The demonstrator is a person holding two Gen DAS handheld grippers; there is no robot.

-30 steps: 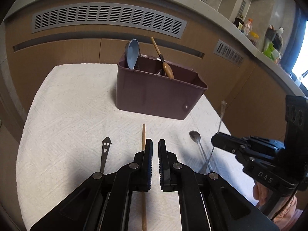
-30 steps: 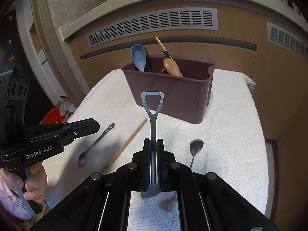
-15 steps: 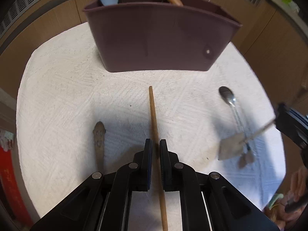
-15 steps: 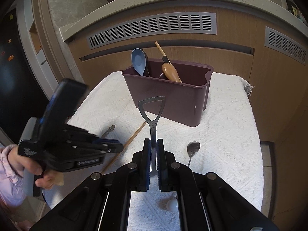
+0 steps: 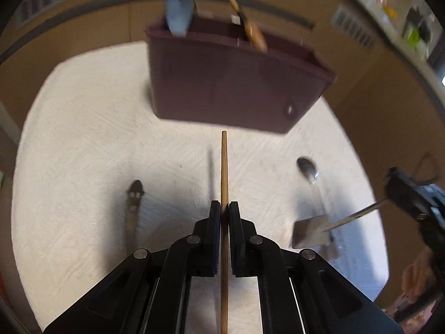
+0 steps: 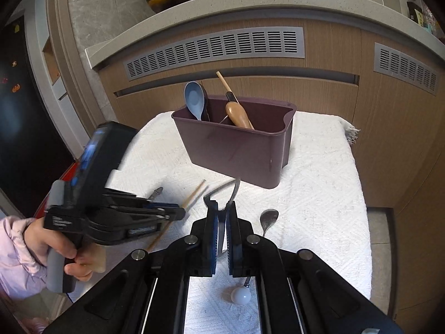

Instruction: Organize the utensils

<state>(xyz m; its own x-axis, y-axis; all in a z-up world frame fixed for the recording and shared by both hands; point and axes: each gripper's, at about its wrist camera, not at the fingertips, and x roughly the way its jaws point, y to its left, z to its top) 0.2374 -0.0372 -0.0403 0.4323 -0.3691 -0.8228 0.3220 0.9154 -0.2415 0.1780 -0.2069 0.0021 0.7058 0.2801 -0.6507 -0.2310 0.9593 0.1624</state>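
Note:
A maroon utensil caddy stands on a white towel; a blue spoon and a wooden-handled utensil stick out of it. My left gripper is shut on a wooden chopstick and holds it above the towel, pointing at the caddy. My right gripper is shut on a small metal shovel-shaped spoon; its flat blade shows in the left wrist view. A smiley-handled spoon and a metal spoon lie on the towel.
The metal spoon ends in a white ball near the towel's front edge. Wooden cabinets with vent grilles stand behind the table. The person's hand holds the left gripper at the left.
My left gripper closed on the chopstick and lifted it off the towel, and tilted up toward the caddy. My right gripper drew back a little with the shovel spoon, which now tilts forward.

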